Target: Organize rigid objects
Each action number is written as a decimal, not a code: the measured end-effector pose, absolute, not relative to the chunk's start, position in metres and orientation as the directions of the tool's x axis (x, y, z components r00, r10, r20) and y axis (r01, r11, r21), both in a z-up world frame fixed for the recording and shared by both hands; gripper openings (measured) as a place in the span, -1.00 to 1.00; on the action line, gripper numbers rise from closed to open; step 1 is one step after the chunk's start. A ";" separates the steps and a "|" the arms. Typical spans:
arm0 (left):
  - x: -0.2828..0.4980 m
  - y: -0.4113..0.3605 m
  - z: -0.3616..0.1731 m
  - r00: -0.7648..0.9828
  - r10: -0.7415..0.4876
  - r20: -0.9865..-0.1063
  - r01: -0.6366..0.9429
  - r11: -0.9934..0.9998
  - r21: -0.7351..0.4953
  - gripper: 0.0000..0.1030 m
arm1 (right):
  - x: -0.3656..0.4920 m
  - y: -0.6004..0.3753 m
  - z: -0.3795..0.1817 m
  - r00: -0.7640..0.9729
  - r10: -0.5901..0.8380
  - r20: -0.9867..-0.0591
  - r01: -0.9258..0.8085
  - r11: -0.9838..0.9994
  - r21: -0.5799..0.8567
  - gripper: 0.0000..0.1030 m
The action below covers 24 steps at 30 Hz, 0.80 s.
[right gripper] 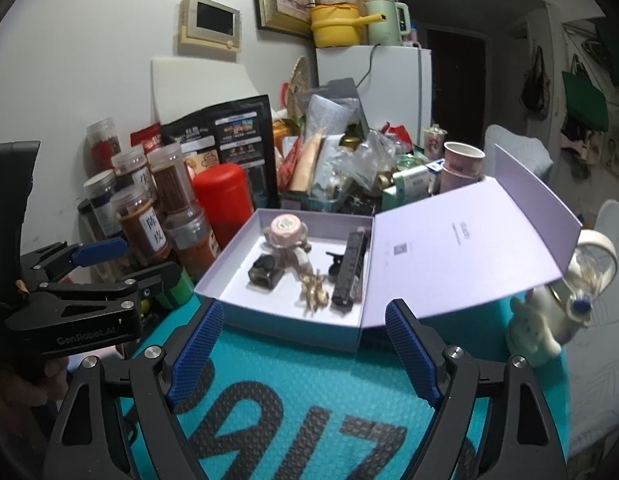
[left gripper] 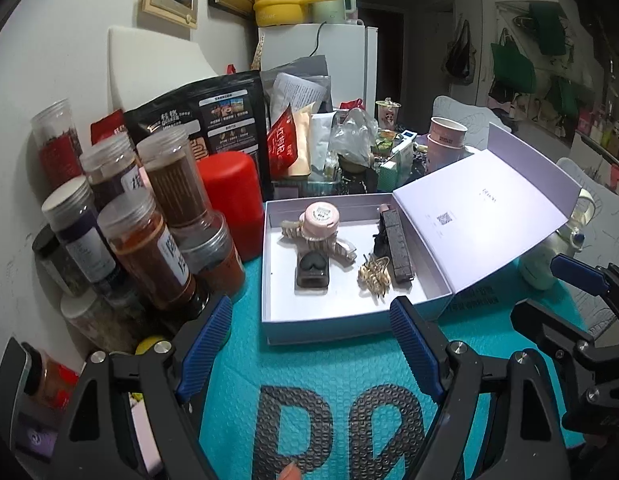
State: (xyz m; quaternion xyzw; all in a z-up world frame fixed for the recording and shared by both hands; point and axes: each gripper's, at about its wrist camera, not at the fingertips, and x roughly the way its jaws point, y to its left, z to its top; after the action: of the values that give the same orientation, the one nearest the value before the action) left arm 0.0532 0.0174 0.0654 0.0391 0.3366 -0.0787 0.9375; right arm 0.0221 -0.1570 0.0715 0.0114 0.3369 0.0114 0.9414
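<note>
**A:** What have I got in front of me?

**B:** I see a pale lilac box [left gripper: 349, 322] lying open on the teal bubble mailer [left gripper: 245, 360], its lid [left gripper: 481, 224] folded back to the right. Inside the box sit a pink round jar [left gripper: 320, 216] on a beige hair claw [left gripper: 341, 249], a dark case with a heart on it [left gripper: 312, 270], a gold hair claw [left gripper: 374, 275] and a long dark bar [left gripper: 397, 245].

**A:** And my 2 tools?

**B:** My left gripper [left gripper: 309, 348] stands wide open with nothing between the blue pads, short of the box's near wall. My right gripper [right gripper: 303, 346] is also spread wide and holds nothing; it sits in front of the box's near corner. I can see each tool from the other's camera, both clear of the box.

**A:** What's beside it?

**B:** Spice jars [left gripper: 145, 248] and a red canister [left gripper: 229, 200] crowd the box's left side; a white bottle with a loop handle [right gripper: 557, 312] stands under the raised lid.
</note>
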 end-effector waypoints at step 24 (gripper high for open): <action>0.041 0.014 0.052 0.738 -0.130 -0.662 0.190 0.982 0.020 0.58 | 0.015 -0.156 0.058 0.746 0.014 -0.665 0.013 0.999 0.036 0.64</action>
State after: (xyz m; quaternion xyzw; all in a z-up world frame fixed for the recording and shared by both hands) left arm 0.0408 0.0136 0.0518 0.0430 0.3513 -0.0860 0.9313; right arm 0.0146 -0.1560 0.0579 0.0189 0.3560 0.0004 0.9343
